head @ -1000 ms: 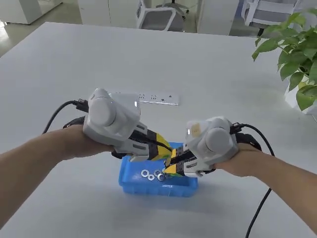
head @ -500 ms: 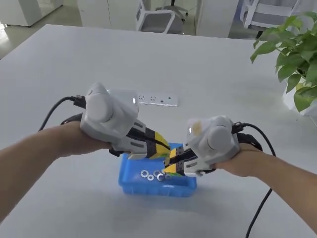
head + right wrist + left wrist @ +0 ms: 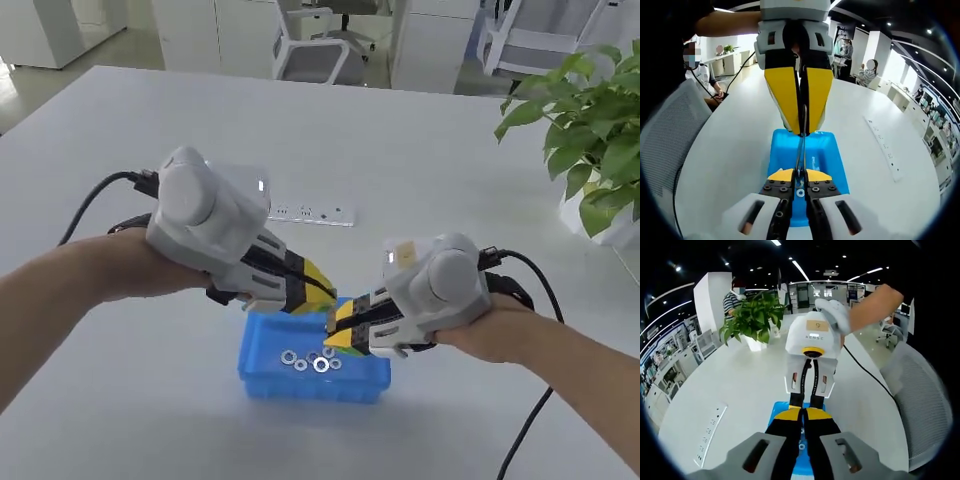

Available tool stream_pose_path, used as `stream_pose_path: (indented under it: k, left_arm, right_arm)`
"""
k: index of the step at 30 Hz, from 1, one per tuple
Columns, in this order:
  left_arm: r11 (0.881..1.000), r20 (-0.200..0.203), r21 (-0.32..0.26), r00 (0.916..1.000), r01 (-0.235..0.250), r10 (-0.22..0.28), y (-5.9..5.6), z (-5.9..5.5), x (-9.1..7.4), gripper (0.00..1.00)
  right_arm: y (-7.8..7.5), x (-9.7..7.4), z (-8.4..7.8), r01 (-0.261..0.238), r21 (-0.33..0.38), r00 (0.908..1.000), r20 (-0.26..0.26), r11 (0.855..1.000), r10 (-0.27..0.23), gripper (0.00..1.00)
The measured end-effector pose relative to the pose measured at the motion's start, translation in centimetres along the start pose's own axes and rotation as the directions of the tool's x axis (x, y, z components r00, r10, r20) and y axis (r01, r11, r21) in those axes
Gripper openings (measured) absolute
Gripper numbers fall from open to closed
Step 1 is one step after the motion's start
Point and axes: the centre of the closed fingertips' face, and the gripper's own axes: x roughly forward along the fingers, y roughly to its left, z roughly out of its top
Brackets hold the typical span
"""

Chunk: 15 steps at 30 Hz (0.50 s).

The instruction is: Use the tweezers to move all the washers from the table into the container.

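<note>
A blue container (image 3: pixel 262 372) sits on the white table and holds several washers (image 3: pixel 320 364). Both grippers meet nose to nose above it. My left gripper (image 3: pixel 325 298) reaches in from the left, my right gripper (image 3: pixel 338 335) from the right. In the right gripper view, thin metal tweezers (image 3: pixel 801 145) run from my right gripper (image 3: pixel 800 175) up into the yellow jaws of the left gripper (image 3: pixel 801 131). Both pairs of jaws are shut on the tweezers. One washer (image 3: pixel 800 192) shows on the container floor (image 3: pixel 825 150) below the tweezers. In the left gripper view, my left gripper (image 3: pixel 803 412) faces the right one.
A white power strip (image 3: pixel 305 212) lies on the table behind the container. A potted plant (image 3: pixel 590 140) stands at the right edge. Black cables trail from both grippers. Office chairs stand beyond the table's far edge.
The head camera has tilted, so the scene sits a little lower and further left. The left gripper has risen slightly. Both grippers stay joined over the container.
</note>
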Motion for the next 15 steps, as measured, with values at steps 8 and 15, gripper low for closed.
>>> stream_pose_path:
  k: [8,15]
  left_arm:
    - [0.999,-0.006,0.029,0.9998,0.017,-0.017,-1.3,1.2,-1.3,0.05]
    - [0.999,-0.009,0.041,0.9994,0.034,-0.033,-2.6,2.0,-2.5,0.05]
  right_arm:
    - [0.9,-1.0,1.4,0.009,-0.010,0.9999,0.007,1.000,-0.009,0.07]
    - [2.2,-2.0,2.6,0.019,-0.019,0.9997,0.014,1.000,-0.018,0.07]
